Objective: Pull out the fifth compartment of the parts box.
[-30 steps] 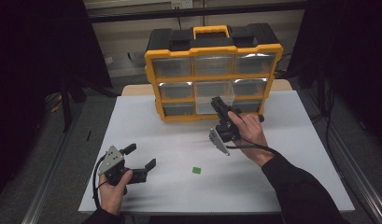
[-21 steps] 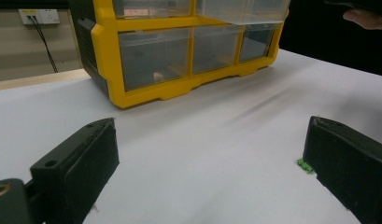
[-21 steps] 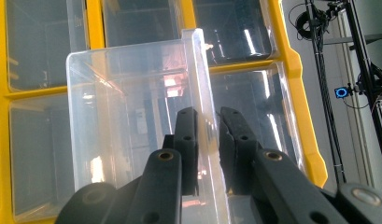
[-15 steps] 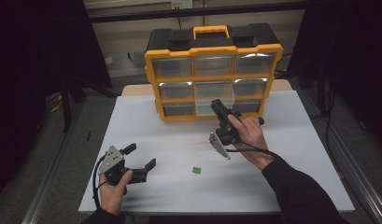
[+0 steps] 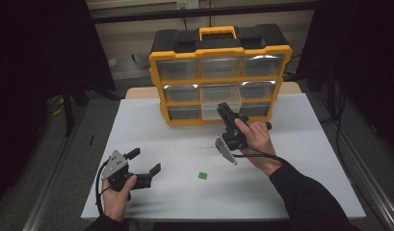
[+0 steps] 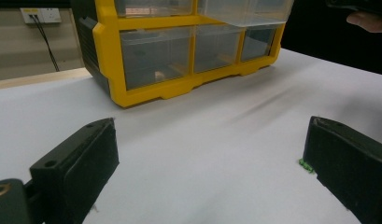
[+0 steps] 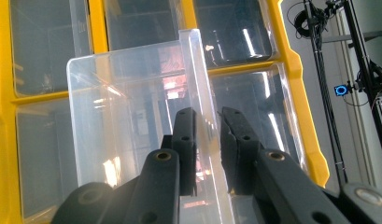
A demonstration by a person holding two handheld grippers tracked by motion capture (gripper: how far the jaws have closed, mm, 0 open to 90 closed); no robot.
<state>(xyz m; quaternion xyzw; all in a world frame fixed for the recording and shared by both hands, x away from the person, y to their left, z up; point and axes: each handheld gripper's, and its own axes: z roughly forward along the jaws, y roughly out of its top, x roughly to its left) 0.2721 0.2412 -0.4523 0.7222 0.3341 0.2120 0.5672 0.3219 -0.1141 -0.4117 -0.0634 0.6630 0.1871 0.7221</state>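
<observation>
At the left of the desk the left claw rests low in the person's hand, its jaws wide apart with nothing between them, pointing toward the organizer. A little to its right a small green part lies alone on the bare surface; in the left gripper view it peeks out beside the right-hand jaw. Further right, the right claw is clamped on the front lip of the clear drawer in the organizer's middle column, which sticks out of its slot past the yellow frame. In the right gripper view the jaws pinch the thin plastic wall of the drawer from both sides. To my eye the step in hand is sliding this drawer out, and doing it well means pulling straight along the slot, level, without twisting the wrist, since the lip is thin and slick and could slip from the pads or jam the drawer sideways. Holding the organizer steady with the idle claw would likely help.
</observation>
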